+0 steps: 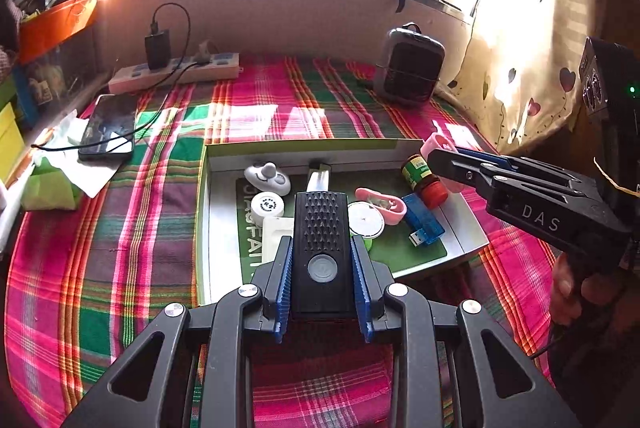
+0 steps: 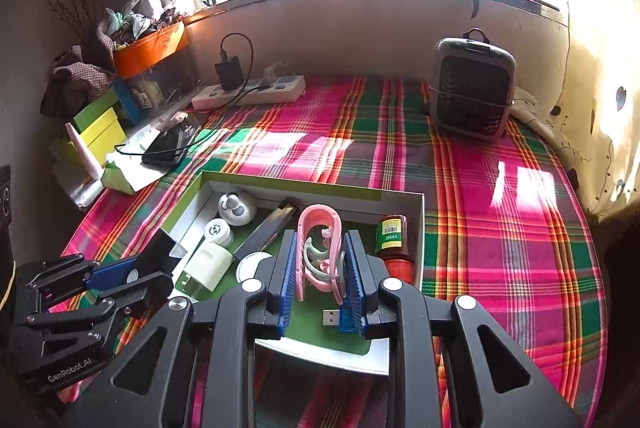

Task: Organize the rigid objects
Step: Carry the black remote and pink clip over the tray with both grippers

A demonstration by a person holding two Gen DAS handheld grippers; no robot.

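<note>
Big picture first: a bed under a plaid sheet [image 2: 500,228] fills the view, and on it sits the open cardboard box [image 1: 312,147], the collecting tray for this tidy-up. At twelve o'clock past the box stands a small grey heater [image 2: 472,87], with a power strip [image 2: 248,91] off at ten o'clock and a phone [image 1: 108,127] charging at nine. Inside the box there's already a crowd: a brown bottle with a red cap [image 1: 424,179] at the two o'clock corner, a blue USB stick [image 1: 424,224] at four, a pink clip [image 1: 380,203] near centre, a white round disc [image 1: 366,220] beside it, and a little panda-faced gadget [image 1: 268,177] up at eleven o'clock. Now the action: the left gripper [image 1: 322,268] has its blue pads clamped on a black ridged lighter [image 1: 320,240], held above the near edge of the box. The right gripper [image 2: 320,264] is squeezing a pink-and-green clip [image 2: 320,248], hovering over the box's five o'clock area, right above the USB stick. So it looks like the drop-off step, both hands loaded. The next move calls for lowering each item onto a bare patch of green floor, then easing the pads apart without knocking the bottle.
</note>
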